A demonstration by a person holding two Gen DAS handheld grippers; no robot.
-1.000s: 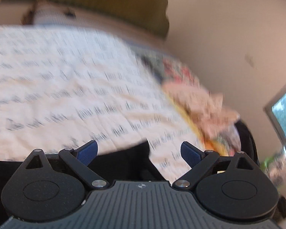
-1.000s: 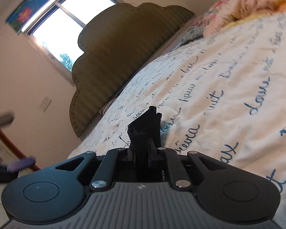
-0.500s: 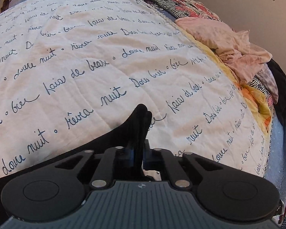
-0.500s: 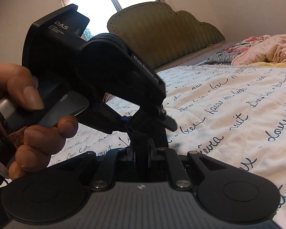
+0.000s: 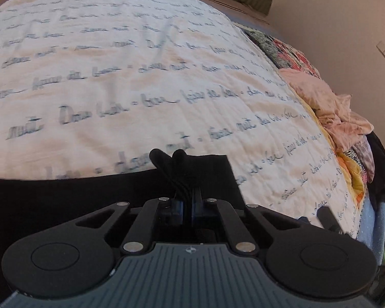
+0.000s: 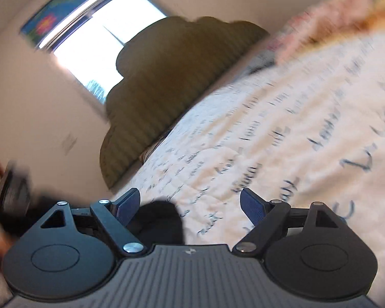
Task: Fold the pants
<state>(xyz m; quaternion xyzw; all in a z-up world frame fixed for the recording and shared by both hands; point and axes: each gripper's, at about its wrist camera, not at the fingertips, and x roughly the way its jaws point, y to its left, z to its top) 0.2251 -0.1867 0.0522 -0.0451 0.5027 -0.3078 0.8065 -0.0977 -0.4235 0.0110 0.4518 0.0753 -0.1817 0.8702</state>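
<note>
Pants [image 5: 95, 200], black, are lying along the near edge of the bed [image 5: 141, 82] in the left wrist view, and your left hand-held gripper [image 5: 168, 157] is pinching a bunched ridge of that cloth with its fingers drawn together. Keep that pinch firm and carry the fabric low and level over the quilt, so the layer is trailing flat rather than twisting; I am judging that you are drawing one edge across for a fold. The dark band is running left to right across the bottom of this view, with a squared corner showing at its right end, so the long axis seems to be lying crosswise to the gripper. Which end is the waistband you cannot tell from here. A pile of pink clothes [image 5: 328, 107] is sitting well apart, at the far right side of the bed.

In the right wrist view, which is blurred, your right hand-held gripper [image 6: 190, 202] is standing wide with nothing between the blue pads. A dark lump of the pants [image 6: 159, 220] is showing just beneath it. Bring it down onto a matching edge before lifting, so both grips are pulling evenly. The headboard [image 6: 172, 89] is lying ahead.
</note>
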